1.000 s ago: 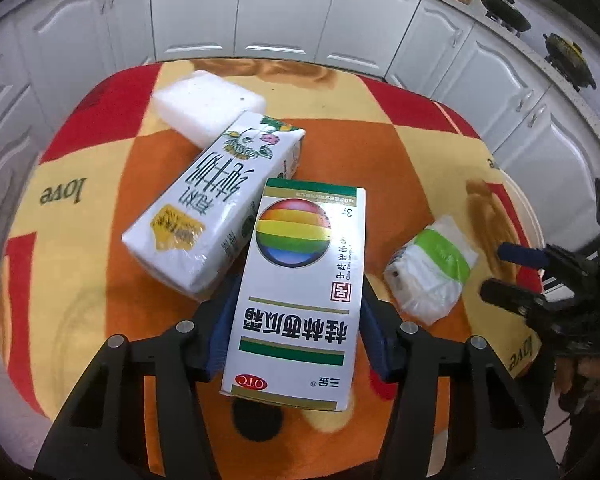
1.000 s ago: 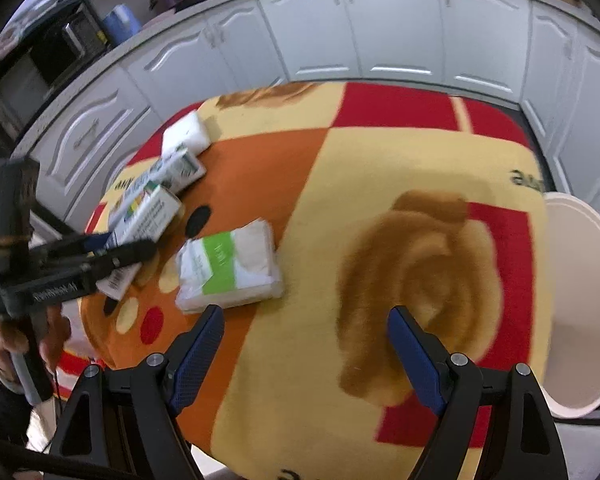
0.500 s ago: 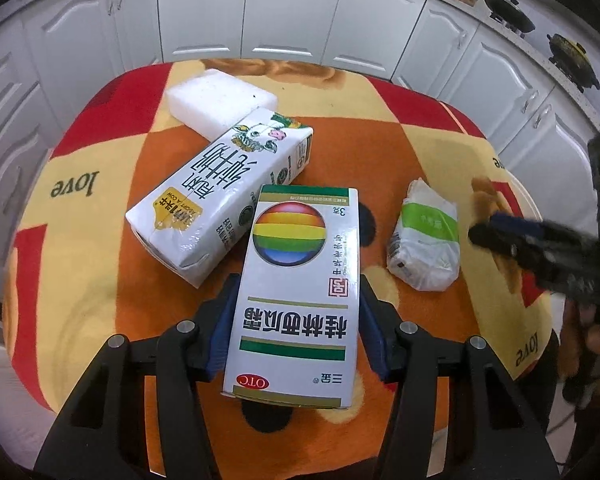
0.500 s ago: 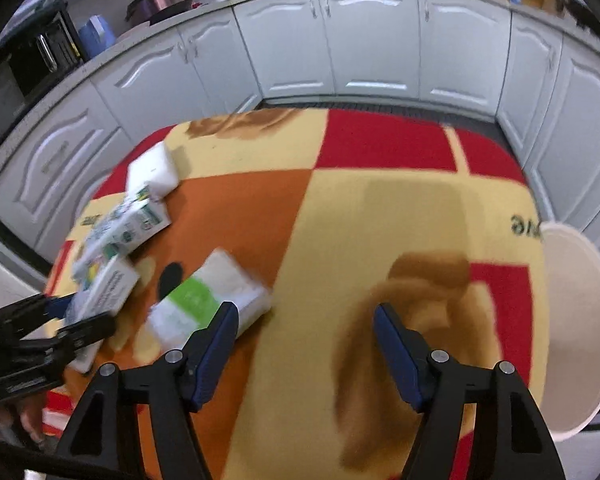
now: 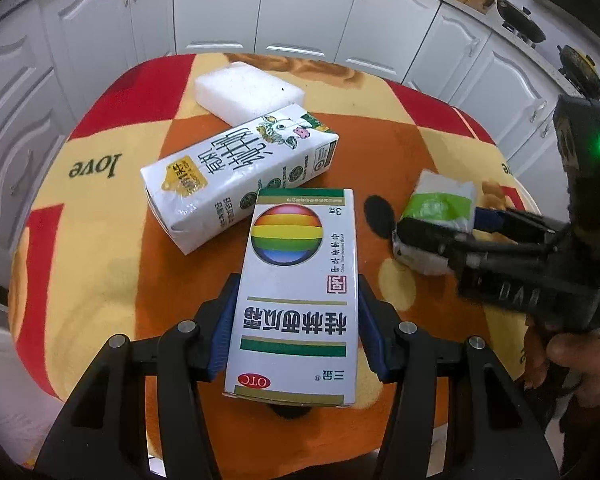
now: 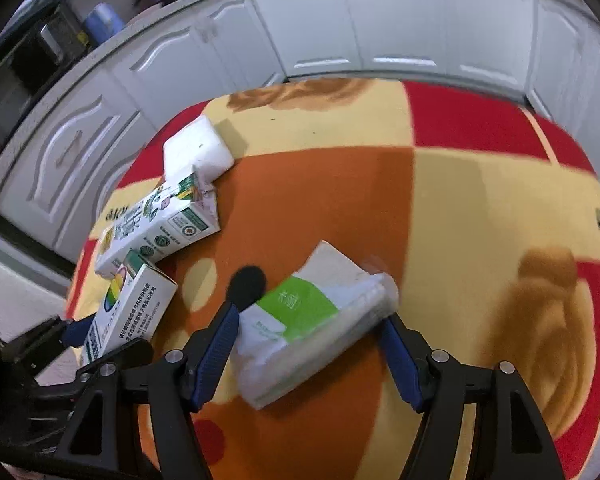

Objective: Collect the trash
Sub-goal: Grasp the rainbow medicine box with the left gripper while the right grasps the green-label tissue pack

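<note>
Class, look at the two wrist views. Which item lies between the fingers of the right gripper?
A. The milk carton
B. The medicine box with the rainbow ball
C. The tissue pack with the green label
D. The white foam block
C. In the right wrist view the right gripper has its blue pads on either side of the tissue pack, while the medicine box sits in the left gripper.

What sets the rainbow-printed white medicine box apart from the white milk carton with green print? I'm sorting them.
The medicine box sits between the left gripper fingers; the milk carton lies free, ungripped. The box is flat and thin; the carton is bulkier, with a folded gable end. Both are white cardboard, lying on the blanket.
</note>
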Action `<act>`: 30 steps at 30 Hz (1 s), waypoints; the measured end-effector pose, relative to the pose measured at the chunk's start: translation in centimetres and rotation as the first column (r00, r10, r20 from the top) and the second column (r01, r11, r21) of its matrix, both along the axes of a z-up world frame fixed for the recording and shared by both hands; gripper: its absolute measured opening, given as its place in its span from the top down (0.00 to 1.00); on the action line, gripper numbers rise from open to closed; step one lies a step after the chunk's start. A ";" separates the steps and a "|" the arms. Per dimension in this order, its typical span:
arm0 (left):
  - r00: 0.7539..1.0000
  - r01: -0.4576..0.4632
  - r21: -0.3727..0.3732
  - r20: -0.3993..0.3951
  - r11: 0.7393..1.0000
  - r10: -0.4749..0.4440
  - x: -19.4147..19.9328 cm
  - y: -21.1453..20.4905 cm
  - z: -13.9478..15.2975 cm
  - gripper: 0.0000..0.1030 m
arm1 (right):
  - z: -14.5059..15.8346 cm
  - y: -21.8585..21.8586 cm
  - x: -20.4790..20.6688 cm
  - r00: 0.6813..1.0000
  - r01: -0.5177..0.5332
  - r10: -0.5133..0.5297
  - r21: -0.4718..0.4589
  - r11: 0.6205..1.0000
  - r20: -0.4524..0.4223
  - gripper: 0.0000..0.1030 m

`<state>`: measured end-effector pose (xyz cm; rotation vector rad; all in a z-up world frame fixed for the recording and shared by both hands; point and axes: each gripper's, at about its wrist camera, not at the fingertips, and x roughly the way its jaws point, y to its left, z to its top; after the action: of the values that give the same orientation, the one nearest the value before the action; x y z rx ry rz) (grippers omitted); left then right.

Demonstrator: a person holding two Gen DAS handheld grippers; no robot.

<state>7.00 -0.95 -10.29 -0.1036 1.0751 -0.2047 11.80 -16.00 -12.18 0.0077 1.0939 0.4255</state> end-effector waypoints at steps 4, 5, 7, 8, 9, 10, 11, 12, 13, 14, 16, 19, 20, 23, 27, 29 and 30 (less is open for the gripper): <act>1.000 0.007 -0.007 -0.013 1.000 -0.007 0.1 -0.3 -0.3 0.49 | 0.5 -0.2 -0.7 0.994 -0.109 0.110 -0.076 0.991 0.016 0.50; 1.000 0.008 -0.011 -0.018 1.000 -0.008 0.2 -0.3 -0.4 0.49 | 0.7 -1.0 -0.7 0.994 -0.108 0.108 -0.059 0.992 0.001 0.54; 0.999 0.005 -0.023 -0.032 1.000 -0.006 0.5 -0.7 -0.7 0.49 | 1.0 -2.6 -0.8 0.994 -0.107 0.107 -0.031 0.994 -0.009 0.56; 0.999 0.000 -0.024 -0.033 1.000 -0.001 0.6 -0.8 -0.9 0.49 | 1.0 -3.2 -0.8 0.995 -0.102 0.102 -0.034 0.994 -0.012 0.56; 1.000 -0.005 -0.020 -0.030 1.000 0.004 0.7 -0.9 -1.0 0.49 | 0.8 -4.0 -0.8 0.996 -0.089 0.088 -0.037 0.995 -0.025 0.56; 1.000 -0.007 -0.013 -0.024 1.000 0.006 0.7 -1.0 -1.0 0.49 | 0.6 -4.6 -0.7 0.997 -0.068 0.067 -0.026 0.997 -0.045 0.55; 1.000 -0.005 -0.004 -0.018 1.000 0.005 0.7 -1.2 -1.0 0.49 | 0.4 -5.3 -0.6 0.997 -0.042 0.042 -0.006 0.999 -0.063 0.50; 1.000 -0.004 0.003 -0.016 1.000 0.005 0.7 -1.3 -1.0 0.49 | 0.4 -6.1 -0.6 0.997 -0.001 0.002 0.022 1.000 -0.081 0.48; 1.000 -0.005 0.009 -0.014 1.000 0.006 0.7 -1.5 -0.9 0.49 | 0.6 -6.9 -0.9 0.995 0.042 -0.038 0.048 0.998 -0.091 0.44; 1.000 -0.005 0.012 -0.014 1.000 0.005 0.7 -1.6 -0.9 0.49 | 0.8 -7.5 -1.3 0.993 0.076 -0.070 0.068 0.995 -0.098 0.42; 1.000 -0.002 0.015 -0.015 1.000 0.003 0.7 -1.7 -1.0 0.49 | 1.1 -8.2 -2.1 0.988 0.119 -0.109 0.092 0.989 -0.108 0.41; 1.000 -0.003 0.011 -0.017 1.000 0.003 0.8 -1.6 -0.9 0.49 | 1.1 -8.8 -3.1 0.981 0.157 -0.143 0.105 0.982 -0.128 0.41; 1.000 -0.003 0.010 -0.017 1.000 0.003 0.8 -1.6 -1.0 0.49 | 1.1 -8.8 -3.4 0.980 0.161 -0.146 0.107 0.981 -0.135 0.41; 1.000 -0.004 0.015 -0.015 1.000 0.005 0.8 -1.8 -1.0 0.49 | 1.1 -8.5 -3.4 0.981 0.150 -0.134 0.105 0.983 -0.142 0.41; 1.000 -0.022 0.012 -0.019 1.000 0.022 0.8 -1.7 -1.0 0.49 | 0.5 -6.8 -1.8 0.983 0.137 -0.128 0.056 0.989 -0.133 0.41; 0.999 -0.040 0.002 -0.023 0.999 0.040 0.8 -1.6 -1.0 0.49 | 0.4 -5.4 -1.1 0.987 0.130 -0.129 0.005 0.992 -0.099 0.41; 0.999 -0.045 -0.002 -0.024 0.999 0.045 0.8 -1.5 -1.0 0.49 | 0.5 -4.8 -1.0 0.990 0.118 -0.119 -0.015 0.993 -0.071 0.41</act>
<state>7.82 -2.50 -11.29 -0.1327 1.0958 -0.1641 10.82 -20.76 -11.72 0.0784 1.1604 0.3143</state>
